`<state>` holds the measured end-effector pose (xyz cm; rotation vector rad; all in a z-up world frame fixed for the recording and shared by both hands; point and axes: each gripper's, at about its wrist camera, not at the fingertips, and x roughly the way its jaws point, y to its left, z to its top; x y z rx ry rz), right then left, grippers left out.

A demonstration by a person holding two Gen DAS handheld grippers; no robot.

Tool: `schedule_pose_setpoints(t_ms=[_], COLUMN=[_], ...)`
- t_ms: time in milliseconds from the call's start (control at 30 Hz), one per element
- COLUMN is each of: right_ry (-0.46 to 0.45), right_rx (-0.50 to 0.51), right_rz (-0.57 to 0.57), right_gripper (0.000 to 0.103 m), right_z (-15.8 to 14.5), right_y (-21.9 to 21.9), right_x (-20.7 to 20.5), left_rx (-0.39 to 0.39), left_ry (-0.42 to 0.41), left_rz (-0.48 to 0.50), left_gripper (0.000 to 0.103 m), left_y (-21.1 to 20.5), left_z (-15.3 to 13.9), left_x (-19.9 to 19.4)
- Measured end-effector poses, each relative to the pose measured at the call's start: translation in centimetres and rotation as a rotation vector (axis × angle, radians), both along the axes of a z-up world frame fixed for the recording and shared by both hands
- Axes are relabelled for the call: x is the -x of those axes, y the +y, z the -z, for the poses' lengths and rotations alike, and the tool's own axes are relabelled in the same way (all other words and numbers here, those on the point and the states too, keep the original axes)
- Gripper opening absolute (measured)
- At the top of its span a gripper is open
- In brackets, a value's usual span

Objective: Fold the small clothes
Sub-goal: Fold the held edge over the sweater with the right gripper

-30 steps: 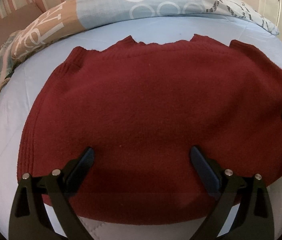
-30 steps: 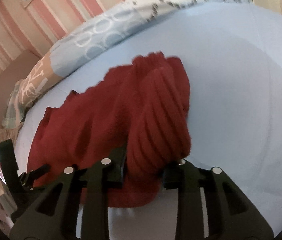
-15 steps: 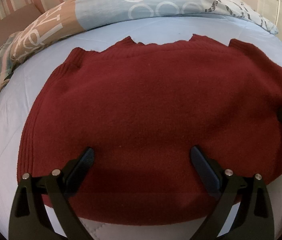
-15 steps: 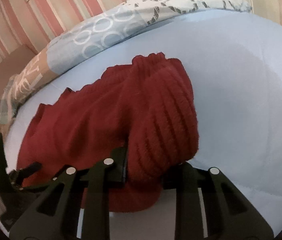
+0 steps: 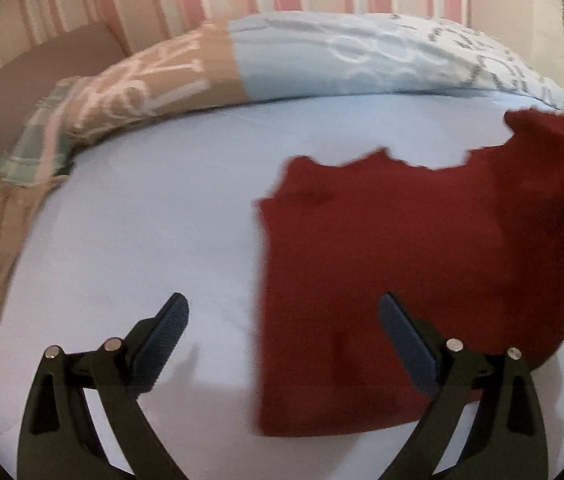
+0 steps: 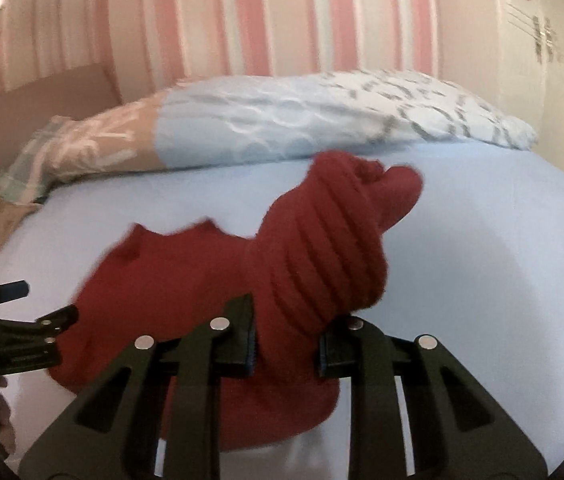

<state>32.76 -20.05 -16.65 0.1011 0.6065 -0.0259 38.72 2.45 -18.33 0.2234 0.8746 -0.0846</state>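
A dark red knitted sweater lies on the light blue bed sheet, at the right in the left wrist view. My left gripper is open and empty, its right finger over the sweater's left part and its left finger over bare sheet. My right gripper is shut on a bunched, ribbed part of the sweater and holds it lifted above the sheet. The rest of the sweater trails to the left. The left gripper shows at the left edge of the right wrist view.
A rolled patterned duvet in blue, beige and white lies along the far side of the bed, also in the right wrist view. A pink-striped wall stands behind it. A brown headboard is at the far left.
My left gripper has swung left and tilted up, so the sweater now sits at the right of its view. My right gripper has lifted the bunched sweater part higher.
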Motion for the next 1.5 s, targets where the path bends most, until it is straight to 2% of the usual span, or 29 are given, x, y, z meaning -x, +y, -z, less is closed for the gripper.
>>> schedule_pose_setpoints(t_ms=[167, 267, 400, 467, 567, 700, 900, 967, 1033, 1133, 1233, 1300, 1400, 1500], right_ry=[0.012, 0.042, 0.163, 0.227, 0.238, 0.226, 0.201, 0.196, 0.182, 0.185, 0.215, 0.203, 0.179, 0.156], right_rx=[0.000, 0.017, 0.034, 0.036, 0.044, 0.050, -0.008, -0.051, -0.127, -0.105, -0.139, -0.162, -0.136, -0.085], right_rz=[-0.119, -0.210, -0.323, -0.344, -0.340, -0.312, -0.257, -0.245, -0.249, -0.266, -0.311, -0.329, -0.332, -0.271], right_gripper=[0.021, 0.021, 0.021, 0.021, 0.022, 0.030, 0.036, 0.044, 0.075, 0.071, 0.071, 0.071, 0.075, 0.077], right_z=[-0.4, 0.4, 3.8, 6.3, 7.2, 5.7, 3.5, 3.1, 3.0, 3.3, 3.4, 2.7, 2.0, 1.7], right_y=[5.4, 9.4, 13.9, 15.3, 15.4, 14.7, 12.1, 10.9, 9.9, 10.9, 12.2, 12.3, 10.9, 8.3], right_x=[-1.6, -2.3, -3.5, -3.9, -3.6, -3.2, -0.3, 0.6, 1.2, 0.9, 0.5, 1.2, 3.1, 4.7], left_rx=[0.005, 0.002, 0.017, 0.024, 0.030, 0.014, 0.060, 0.072, 0.076, 0.074, 0.077, 0.074, 0.072, 0.095], left_ry=[-0.008, -0.014, -0.015, -0.011, -0.007, -0.010, -0.017, -0.019, -0.015, -0.014, -0.017, -0.014, 0.010, 0.032], left_rz=[-0.053, -0.091, -0.117, -0.126, -0.123, -0.113, -0.092, -0.078, -0.061, -0.059, -0.068, -0.064, -0.037, 0.006], left_gripper=[0.096, 0.096, 0.096, 0.096, 0.096, 0.096, 0.096, 0.096, 0.096, 0.096, 0.096, 0.096, 0.096, 0.096], left_y=[4.8, 7.0, 8.8, 9.4, 9.7, 9.5, 8.4, 7.9, 7.3, 7.0, 7.2, 7.5, 7.4, 6.7], left_z=[-0.8, -1.1, -1.2, -1.1, -1.0, -0.8, -1.3, -1.5, -1.6, -1.8, -2.2, -2.5, -2.4, -1.9], left_x=[0.0, 0.2, 0.8, 1.1, 1.5, 1.4, 1.0, 1.1, 1.0, 0.9, 1.1, 1.3, 1.4, 1.7])
